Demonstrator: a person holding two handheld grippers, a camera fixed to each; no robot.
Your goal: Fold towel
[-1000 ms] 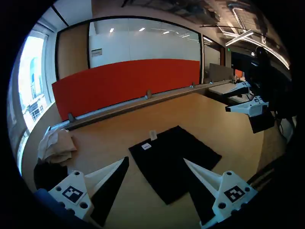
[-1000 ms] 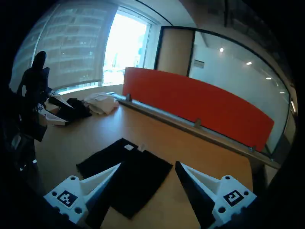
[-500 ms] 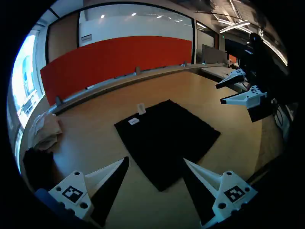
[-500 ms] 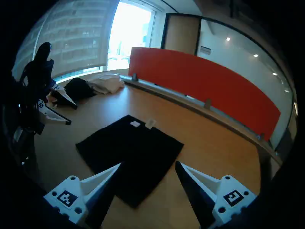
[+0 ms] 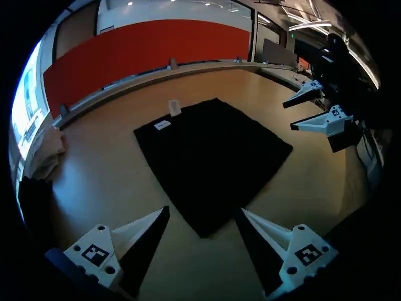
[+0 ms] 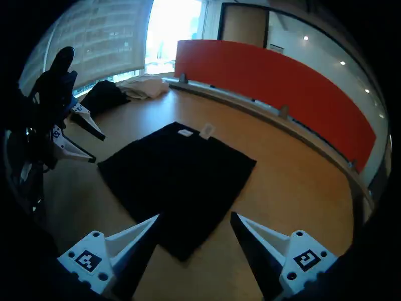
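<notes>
I have the black towel (image 5: pixel 210 155) lying flat and fully spread near the middle of the wooden desk (image 5: pixel 110 165), turned at an angle so that a corner, not an edge, points back toward me. Its far side, the one with the small white tags (image 5: pixel 162 125), faces the desk's back edge, where the red partition (image 5: pixel 145 45) runs. The left gripper (image 5: pixel 201 210) hangs above the desk with its fingers spread wide and nothing between them. In the left gripper view the towel's nearest corner sits right between the fingertips, which I take as lining up for a pinch on that corner. The right gripper (image 6: pixel 194 215) is just as wide open and empty, and in the right gripper view a near corner is framed between its fingers in the same way. I cannot tell whether both cameras are looking at the same corner or at two neighbouring ones. Each gripper also shows in the other's view, off to the side of the towel and apart from it, so neither touches the cloth. I judge that the fold has not begun, since the towel is a single flat layer. A pale bundle of cloth (image 6: pixel 145 86) and a dark one (image 6: pixel 103 98) lie at the desk's window end, well apart from the towel, so the fold has room.
</notes>
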